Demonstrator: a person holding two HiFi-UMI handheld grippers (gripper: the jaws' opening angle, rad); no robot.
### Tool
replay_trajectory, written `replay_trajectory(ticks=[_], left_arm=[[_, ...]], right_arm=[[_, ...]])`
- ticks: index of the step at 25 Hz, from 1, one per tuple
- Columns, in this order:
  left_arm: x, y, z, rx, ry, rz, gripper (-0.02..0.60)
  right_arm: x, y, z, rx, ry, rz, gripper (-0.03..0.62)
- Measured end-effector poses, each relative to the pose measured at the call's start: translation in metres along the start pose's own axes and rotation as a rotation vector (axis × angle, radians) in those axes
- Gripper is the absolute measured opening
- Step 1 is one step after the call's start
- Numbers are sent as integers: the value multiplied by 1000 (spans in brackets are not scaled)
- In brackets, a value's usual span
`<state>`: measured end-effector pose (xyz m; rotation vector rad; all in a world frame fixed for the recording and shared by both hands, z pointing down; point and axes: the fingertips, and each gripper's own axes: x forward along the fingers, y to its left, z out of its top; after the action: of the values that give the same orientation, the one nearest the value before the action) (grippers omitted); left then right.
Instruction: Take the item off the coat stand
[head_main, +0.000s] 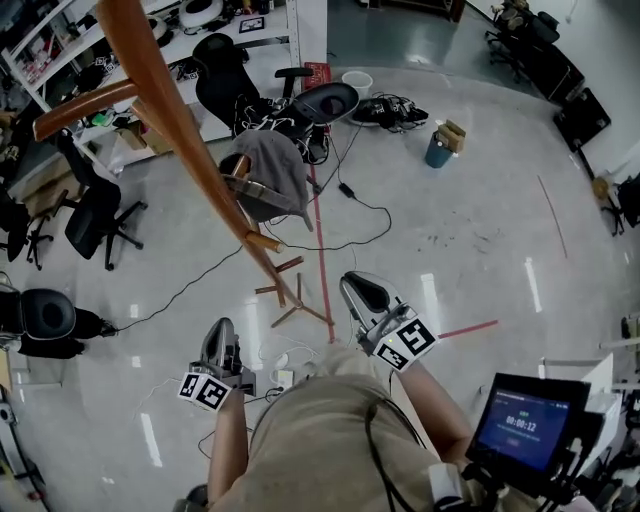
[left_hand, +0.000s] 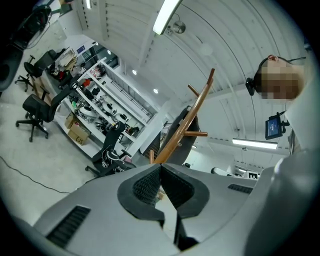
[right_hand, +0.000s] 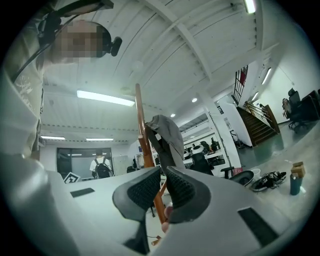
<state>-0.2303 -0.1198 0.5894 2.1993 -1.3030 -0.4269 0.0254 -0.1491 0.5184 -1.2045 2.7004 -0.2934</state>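
Observation:
A tall wooden coat stand leans through the head view from the upper left down to its feet on the floor. A grey garment hangs from one of its pegs. My right gripper is shut and empty, to the right of the stand's foot and apart from it. My left gripper sits lower left, also shut on nothing. In the right gripper view the garment hangs on the stand straight beyond my shut right gripper. The left gripper view shows the stand above my left gripper.
Black office chairs and cluttered shelves stand at the left. Cables and a red tape line cross the floor. A blue bin and shoes sit farther back. A small screen is at the lower right.

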Motion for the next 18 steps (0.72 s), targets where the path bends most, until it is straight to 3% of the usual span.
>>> replay_trajectory(ticks=[8, 15, 18], left_arm=[[35, -27, 13, 40, -30, 54, 18], [51, -12, 5, 67, -75, 140, 18], [38, -14, 7, 67, -91, 166, 18]], right_arm=[[23, -35, 27, -12, 6, 92, 26], [53, -58, 11, -52, 24, 186, 28], [54, -50, 10, -54, 42, 220, 68]])
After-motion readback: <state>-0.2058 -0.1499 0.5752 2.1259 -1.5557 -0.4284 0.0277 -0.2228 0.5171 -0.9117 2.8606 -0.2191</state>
